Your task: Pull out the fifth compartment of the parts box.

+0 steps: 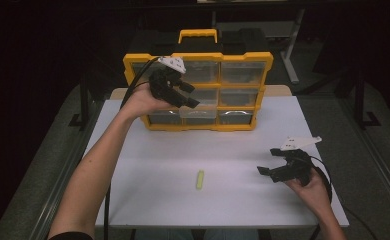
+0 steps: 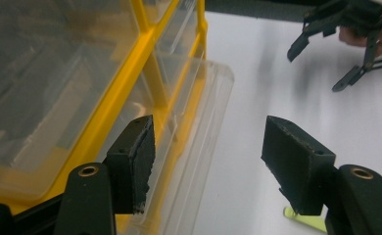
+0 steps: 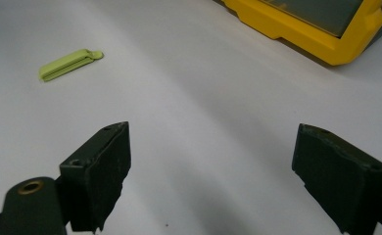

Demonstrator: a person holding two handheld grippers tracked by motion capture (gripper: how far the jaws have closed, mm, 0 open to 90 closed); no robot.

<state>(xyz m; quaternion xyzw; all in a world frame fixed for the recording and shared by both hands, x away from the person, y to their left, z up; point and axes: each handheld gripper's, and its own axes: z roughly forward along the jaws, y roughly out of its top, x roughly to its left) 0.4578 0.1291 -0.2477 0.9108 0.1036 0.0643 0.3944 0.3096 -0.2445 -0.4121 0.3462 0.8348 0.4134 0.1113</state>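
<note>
From the high view, my left gripper is raised in front of the yellow organizer, which stands upright at the far side of the white surface. My jaws point at the middle drawer of the bottom row, the clear drawer, which stands a little out of the frame. My right gripper rests low at the right side of the surface, well apart from the organizer, with its jaws spread and nothing between them. A small green clip lies flat on the surface, between my two hands but nearer to me.

In the left gripper view, my left gripper has its jaws partly open. One pad is just beside the front edge of the clear drawer, but I cannot tell if it touches. The other pad is over the bare surface. The jaws do not press on anything. My right gripper shows far off at the top right.

In the right gripper view, my right gripper holds its jaws wide apart over the bare surface. The green clip lies ahead at the left, and a corner of the yellow organizer is at the top right.
</note>
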